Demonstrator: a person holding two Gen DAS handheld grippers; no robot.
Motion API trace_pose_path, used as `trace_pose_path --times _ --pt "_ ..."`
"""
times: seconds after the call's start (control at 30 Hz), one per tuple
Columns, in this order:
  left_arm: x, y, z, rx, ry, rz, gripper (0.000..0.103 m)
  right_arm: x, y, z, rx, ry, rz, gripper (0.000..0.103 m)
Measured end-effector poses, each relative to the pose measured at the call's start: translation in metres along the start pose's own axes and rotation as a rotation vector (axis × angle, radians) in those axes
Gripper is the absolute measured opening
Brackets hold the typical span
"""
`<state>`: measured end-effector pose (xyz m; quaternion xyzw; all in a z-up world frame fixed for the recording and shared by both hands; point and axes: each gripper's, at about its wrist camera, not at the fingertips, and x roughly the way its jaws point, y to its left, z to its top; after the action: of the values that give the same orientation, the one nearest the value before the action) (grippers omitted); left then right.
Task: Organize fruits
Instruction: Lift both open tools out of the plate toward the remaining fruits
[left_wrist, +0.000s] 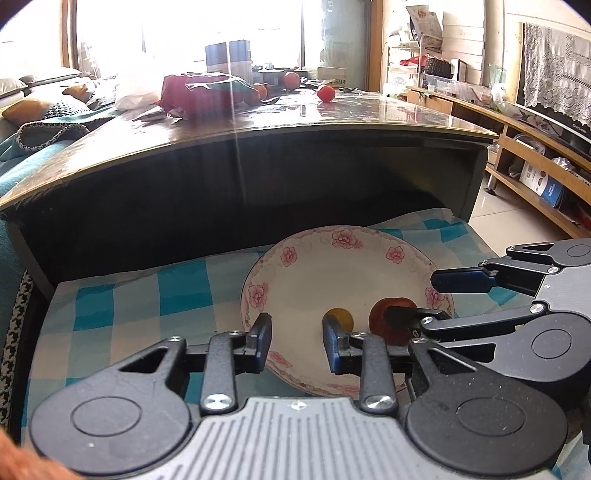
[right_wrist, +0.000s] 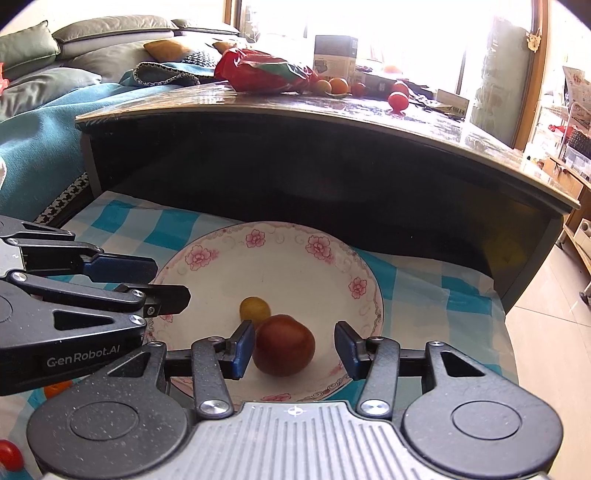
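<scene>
While both grippers hang over the floral plate (right_wrist: 314, 236), the left gripper (left_wrist: 297, 338) has its fingers spread with nothing between them; the small yellow fruit (left_wrist: 341, 317) lies just past its right fingertip. The right gripper (right_wrist: 295, 349) is also spread: the dark red fruit (right_wrist: 283, 345) sits between its fingers, against or very near the left pad, clear of the right. Both fruits rest on the plate, which stands on a blue checked cloth (right_wrist: 122, 225). Further fruit lies on the table (right_wrist: 369, 110) beyond.
</scene>
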<state>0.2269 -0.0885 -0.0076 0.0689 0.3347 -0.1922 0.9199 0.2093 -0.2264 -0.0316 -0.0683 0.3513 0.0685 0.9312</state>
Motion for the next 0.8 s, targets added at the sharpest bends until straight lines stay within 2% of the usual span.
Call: trace_pose_path --times 0.33,0.8 --pt "-0.033 0.000 0.003 -0.005 -0.033 0.004 0.039 -0.026 0.008 0.006 0.018 -0.024 -0.008 0.042" --pt "-0.083 -0.003 -0.009 -0.002 -0.057 0.001 0.039 -0.072 0.027 0.002 0.034 -0.039 -0.004 0.043"
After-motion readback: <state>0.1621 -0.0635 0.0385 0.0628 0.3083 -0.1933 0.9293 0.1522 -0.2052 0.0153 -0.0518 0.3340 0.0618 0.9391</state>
